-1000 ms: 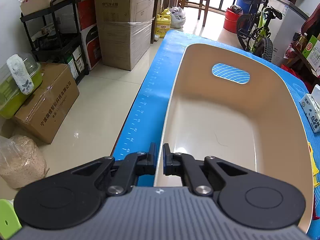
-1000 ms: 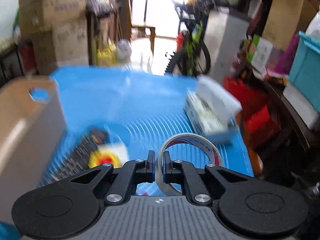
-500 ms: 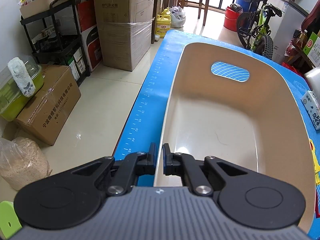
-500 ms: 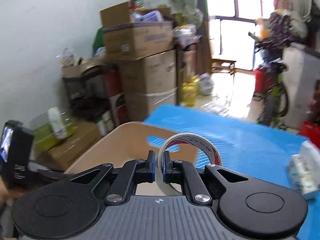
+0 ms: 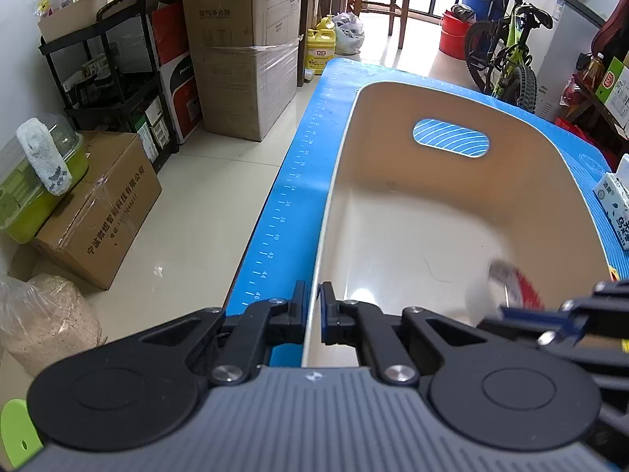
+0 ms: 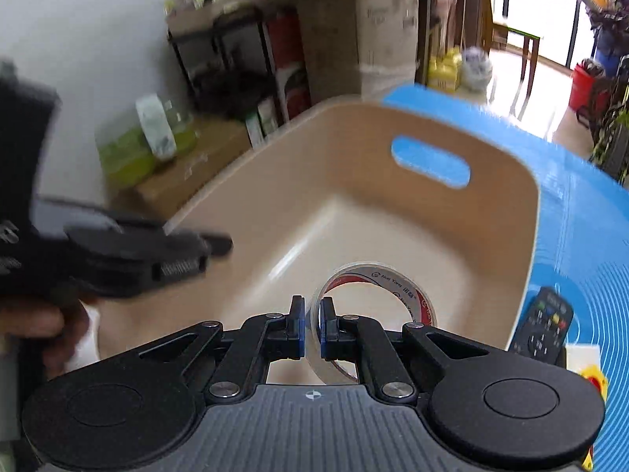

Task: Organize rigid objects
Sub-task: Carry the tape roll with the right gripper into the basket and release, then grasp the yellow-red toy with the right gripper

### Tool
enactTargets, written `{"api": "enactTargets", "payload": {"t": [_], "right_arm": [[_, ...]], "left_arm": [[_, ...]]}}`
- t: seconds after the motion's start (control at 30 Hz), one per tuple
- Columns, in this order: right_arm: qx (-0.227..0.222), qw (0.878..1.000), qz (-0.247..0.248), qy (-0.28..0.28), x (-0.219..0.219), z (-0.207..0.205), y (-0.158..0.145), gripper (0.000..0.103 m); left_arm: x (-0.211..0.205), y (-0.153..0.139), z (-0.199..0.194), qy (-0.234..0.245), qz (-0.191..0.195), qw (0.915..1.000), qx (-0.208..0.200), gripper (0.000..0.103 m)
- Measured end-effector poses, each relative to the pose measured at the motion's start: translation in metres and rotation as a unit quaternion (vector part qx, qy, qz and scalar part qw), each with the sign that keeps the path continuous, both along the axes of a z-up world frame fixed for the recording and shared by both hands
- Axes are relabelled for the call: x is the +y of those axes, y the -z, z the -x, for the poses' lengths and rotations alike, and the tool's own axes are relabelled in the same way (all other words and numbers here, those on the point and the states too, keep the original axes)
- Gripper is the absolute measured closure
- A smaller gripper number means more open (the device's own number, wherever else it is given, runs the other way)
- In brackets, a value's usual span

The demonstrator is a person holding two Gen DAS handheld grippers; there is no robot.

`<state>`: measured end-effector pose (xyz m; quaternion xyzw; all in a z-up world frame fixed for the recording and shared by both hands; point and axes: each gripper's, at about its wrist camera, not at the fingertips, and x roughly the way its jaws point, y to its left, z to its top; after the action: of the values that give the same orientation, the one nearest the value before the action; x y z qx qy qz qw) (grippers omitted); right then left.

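Note:
A beige plastic tub (image 5: 558,181) (image 6: 526,244) with a handle slot stands on the blue mat (image 5: 291,204). My left gripper (image 5: 312,312) is shut on the tub's near-left rim. My right gripper (image 6: 312,328) is shut on a roll of clear tape (image 6: 409,287) with a red and white core and holds it over the inside of the tub. The tape shows blurred in the left wrist view (image 5: 507,275), with the right gripper (image 5: 558,326) coming in from the right. The left gripper also shows at the left of the right wrist view (image 6: 212,242).
A black remote control (image 6: 544,324) and a yellow and red item (image 6: 593,377) lie on the mat right of the tub. A tissue pack (image 5: 615,204) lies further right. Cardboard boxes (image 5: 243,39), a black shelf rack (image 5: 114,74) and a bicycle (image 5: 507,51) stand around the table.
My right gripper has swung left with the tape from over the mat to over the tub. The left gripper has kept its hold on the rim.

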<state>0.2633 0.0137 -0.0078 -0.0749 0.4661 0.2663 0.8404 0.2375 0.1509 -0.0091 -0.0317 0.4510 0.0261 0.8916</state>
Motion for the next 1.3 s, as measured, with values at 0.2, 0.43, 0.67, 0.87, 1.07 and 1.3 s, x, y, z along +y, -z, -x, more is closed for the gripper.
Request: {"api": "enactTargets", "payload": {"t": [0.2, 0.43, 0.67, 0.87, 1.07, 1.3], "right_arm": [[0.012, 1.0, 0.022, 0.009, -0.007, 0.002, 0.012, 0.08], [-0.019, 1.0, -0.003, 0.02, -0.017, 0.01, -0.012, 0.044], [-0.074, 0.996, -0.029, 0.049, -0.043, 0.029, -0.049, 0.035], [-0.112, 0.988, -0.019, 0.104, -0.097, 0.049, -0.064, 0.031], [-0.101, 0.977, 0.028, 0.183, -0.165, 0.058, -0.049, 0.03], [-0.068, 0.962, 0.07, 0.254, -0.213, 0.063, -0.01, 0.03]], "left_arm": [[0.0, 0.0, -0.001, 0.0, -0.001, 1.0, 0.0, 0.095], [0.0, 0.0, 0.0, 0.0, -0.004, 1.0, 0.0, 0.095], [0.001, 0.0, 0.0, 0.0, -0.004, 1.0, 0.001, 0.095], [0.0, -0.001, 0.0, 0.0, -0.005, 1.0, 0.001, 0.095], [0.0, -0.001, 0.0, 0.0, -0.003, 1.0, 0.001, 0.095], [0.0, -0.001, 0.0, 0.0, -0.003, 1.0, 0.001, 0.095]]}}
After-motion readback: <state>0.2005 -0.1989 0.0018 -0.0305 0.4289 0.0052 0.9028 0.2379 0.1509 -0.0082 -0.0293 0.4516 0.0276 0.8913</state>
